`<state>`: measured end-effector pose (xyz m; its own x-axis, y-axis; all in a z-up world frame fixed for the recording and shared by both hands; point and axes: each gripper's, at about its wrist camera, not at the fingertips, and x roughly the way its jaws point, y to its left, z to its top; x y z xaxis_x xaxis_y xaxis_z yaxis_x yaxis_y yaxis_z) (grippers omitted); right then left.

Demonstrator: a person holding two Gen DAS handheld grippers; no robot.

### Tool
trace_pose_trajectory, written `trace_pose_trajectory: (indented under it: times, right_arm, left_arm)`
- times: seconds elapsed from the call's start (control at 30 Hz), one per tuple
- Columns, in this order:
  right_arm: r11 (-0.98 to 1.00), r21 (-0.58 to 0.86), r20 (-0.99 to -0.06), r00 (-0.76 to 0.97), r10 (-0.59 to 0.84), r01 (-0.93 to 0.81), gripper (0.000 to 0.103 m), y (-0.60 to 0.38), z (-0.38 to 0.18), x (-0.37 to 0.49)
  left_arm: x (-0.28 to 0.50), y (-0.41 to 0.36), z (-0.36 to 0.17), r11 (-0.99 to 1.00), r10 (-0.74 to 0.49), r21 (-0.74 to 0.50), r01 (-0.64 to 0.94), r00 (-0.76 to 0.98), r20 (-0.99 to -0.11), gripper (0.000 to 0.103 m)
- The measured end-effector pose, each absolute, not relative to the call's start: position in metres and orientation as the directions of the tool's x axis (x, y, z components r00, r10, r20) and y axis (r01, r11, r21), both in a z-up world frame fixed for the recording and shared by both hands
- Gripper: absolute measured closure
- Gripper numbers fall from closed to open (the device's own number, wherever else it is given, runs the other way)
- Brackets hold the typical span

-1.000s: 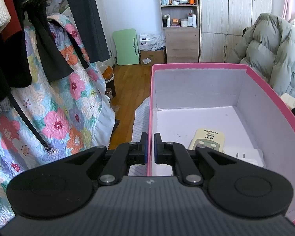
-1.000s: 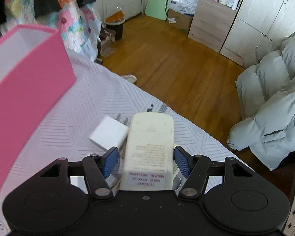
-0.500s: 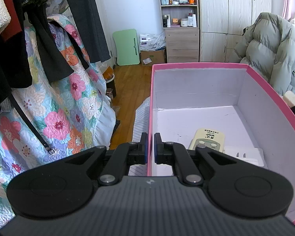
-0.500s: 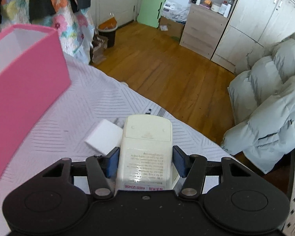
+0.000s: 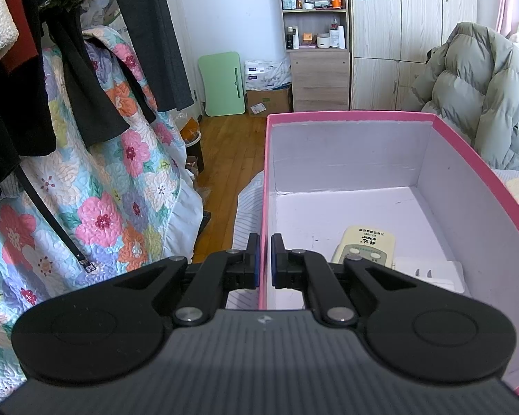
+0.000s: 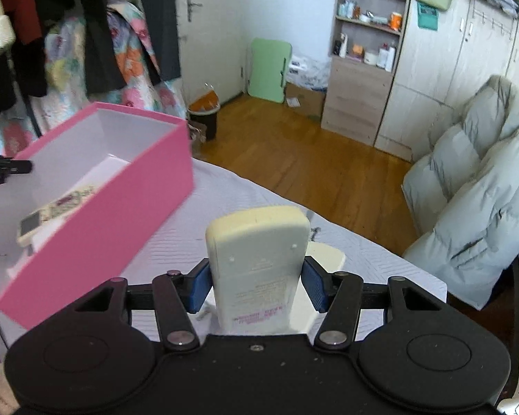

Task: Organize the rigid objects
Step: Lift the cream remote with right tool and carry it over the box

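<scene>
Bed with white, line-patterned quilted cover (image 6: 252, 204): carries the box and loose items; wooden floor beyond its edge.

Pink rectangular cardboard box with white interior (image 5: 356, 145): open-topped, standing on the bed cover. In the right wrist view it lies to the left of the held remote, well apart from it.

Pale grey-green puffer jacket (image 6: 474, 186): heaped at the right, past the bed edge.

Left tool (image 5: 264, 259): black, blue-padded jaws drawn together on the pink near-left wall of the box, one finger outside and one inside.

Right tool (image 6: 256, 285): black with blue pads; its jaws have just been closing and now clamp the sides of the held remote, which is raised clear of the cover.

Cream, oblong plastic remote control, back face up (image 6: 257, 259): gripped crosswise between the right tool's pads, its rounded far end pointing away from the camera, a printed label near the tool body.

Second cream remote control with round buttons and a small screen (image 5: 365, 245): lying flat on the box floor, near the left tool.

White square plastic plug adapter (image 5: 429, 271): inside the box, touching or just beside the second remote, prongs visible.

White flat block (image 6: 325, 254): on the bed cover behind the held remote, mostly hidden.
</scene>
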<state>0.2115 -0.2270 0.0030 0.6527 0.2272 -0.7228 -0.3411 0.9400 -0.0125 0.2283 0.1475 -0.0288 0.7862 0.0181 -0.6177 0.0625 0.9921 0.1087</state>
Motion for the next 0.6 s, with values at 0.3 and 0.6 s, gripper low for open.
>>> trace_pose_trajectory:
  times: [0.3,0.6]
  right_arm:
    - [0.884,0.002,-0.645,0.675,0.358,-0.468,0.043,-0.199,0.043,0.188]
    - [0.775,0.047,-0.534,0.639,0.553,-0.631,0.042,-0.149,0.086,0.204]
  left_arm:
    - [0.227,0.146,-0.029,0.994,0.009,0.095,0.062,0.791,-0.611,0.098]
    - [0.227,0.147,-0.028,0.996,-0.005,0.072,0.061,0.797,-0.604,0.098]
